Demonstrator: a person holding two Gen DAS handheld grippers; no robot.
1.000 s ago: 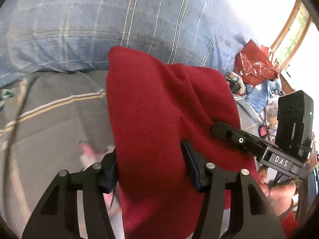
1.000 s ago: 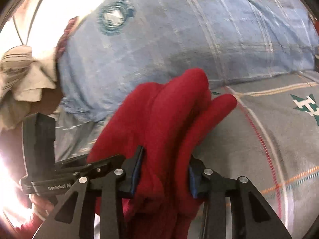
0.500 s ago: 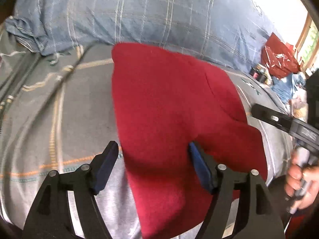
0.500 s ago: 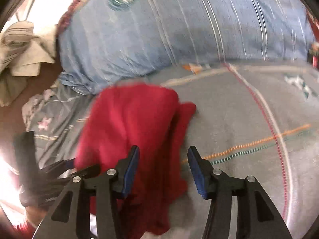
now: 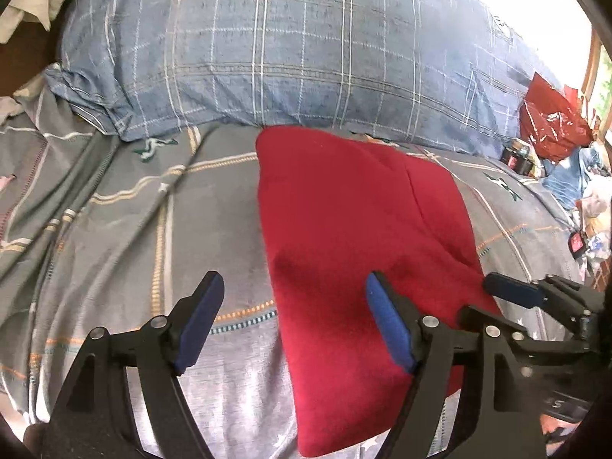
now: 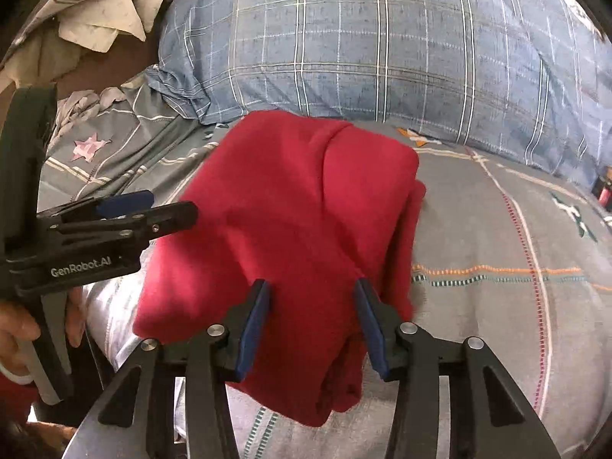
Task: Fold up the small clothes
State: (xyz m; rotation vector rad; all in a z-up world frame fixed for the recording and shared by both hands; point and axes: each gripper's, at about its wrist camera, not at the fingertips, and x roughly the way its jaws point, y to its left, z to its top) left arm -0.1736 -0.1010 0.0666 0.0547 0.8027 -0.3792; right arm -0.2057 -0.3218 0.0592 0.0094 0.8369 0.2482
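Observation:
A red garment [image 5: 344,229] lies folded and flat on the grey bedsheet [image 5: 114,229], its far edge against the pillow. My left gripper [image 5: 294,317] hovers over the garment's left edge. Its jaws are opening and no pad presses the cloth. The right finger is over the red fabric and the left finger is over the sheet. My right gripper [image 6: 311,325] hangs above the near right part of the garment [image 6: 298,210]. Its jaws are closing, with cloth below and between them, not pinched. Each gripper also shows in the other's view: the right gripper [image 5: 493,302] and the left gripper [image 6: 168,206].
A blue plaid pillow [image 5: 306,57] runs along the back of the bed. A red plastic bag [image 5: 550,126] and clutter sit at the far right. Crumpled beige cloth [image 6: 95,11] lies at the upper left. A hand [image 6: 15,336] holds the left gripper's handle.
Both grippers let go of the red garment. It was bunched up between them and now lies spread flat on the bed. Both grippers drew back toward its near end.

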